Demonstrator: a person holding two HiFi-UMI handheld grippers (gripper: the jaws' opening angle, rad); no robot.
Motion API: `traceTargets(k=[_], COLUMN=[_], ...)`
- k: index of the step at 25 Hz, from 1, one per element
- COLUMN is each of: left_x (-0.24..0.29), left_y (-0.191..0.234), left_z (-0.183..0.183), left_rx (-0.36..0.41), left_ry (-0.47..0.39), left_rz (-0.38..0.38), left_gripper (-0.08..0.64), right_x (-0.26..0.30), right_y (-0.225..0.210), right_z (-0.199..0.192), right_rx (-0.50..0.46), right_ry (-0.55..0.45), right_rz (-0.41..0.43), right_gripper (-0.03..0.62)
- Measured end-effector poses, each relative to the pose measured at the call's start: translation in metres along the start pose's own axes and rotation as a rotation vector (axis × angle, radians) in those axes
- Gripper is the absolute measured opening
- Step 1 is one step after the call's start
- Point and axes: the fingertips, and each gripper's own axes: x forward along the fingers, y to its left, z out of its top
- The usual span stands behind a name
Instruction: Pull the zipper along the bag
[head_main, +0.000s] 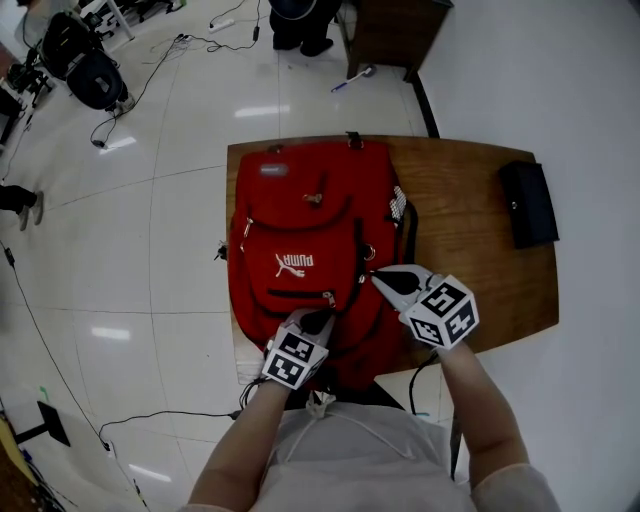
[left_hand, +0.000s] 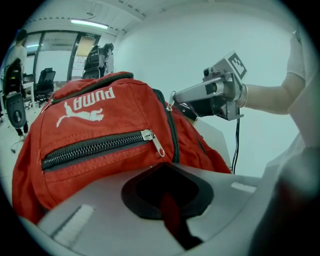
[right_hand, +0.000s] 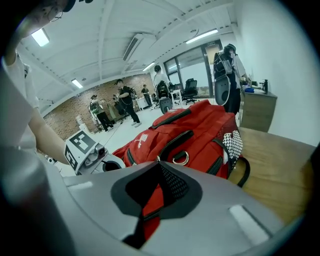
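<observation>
– Bag?
– Red cloth backpack (head_main: 305, 240) lying flat on the wooden table (head_main: 470, 200). Front pocket (left_hand: 95, 145) zipped shut, can't see what's inside.
– Tongs?
– Right tongs (head_main: 376, 279) pinched tight on the small metal zipper pull (left_hand: 171, 101), on the bag's right side. Left tongs (head_main: 308, 322) clamped on red fabric at the near edge.
</observation>
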Motion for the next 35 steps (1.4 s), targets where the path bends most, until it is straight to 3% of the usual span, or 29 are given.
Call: traceTargets(k=[22, 31, 33, 35], left_x=[0.002, 0.003, 0.004, 0.004], left_y=[0.004, 0.003, 0.004, 0.001], left_z=[-0.006, -0.007, -0.009, -0.013], left_rx=[-0.03, -0.086, -0.128, -0.127], left_ry=[0.032, 0.101, 0.133, 0.177], left_rz=[-0.004, -0.052, -0.086, -0.114], left_gripper=[0.002, 0.002, 0.005, 0.005], right_x=[0.003, 0.002, 0.0, -0.017], right_y=[-0.036, -0.034, -0.035, -0.054], right_z=[0.05, 0.05, 0.054, 0.074], right_rx=[0.032, 0.009, 0.018, 0.121], right_ry=[-0.049, -0.071, -0.11, -0.26], right_rz=[-0.125, -0.08, -0.097, -0.15], right_gripper=[0.008, 0.006, 0.006, 0.002])
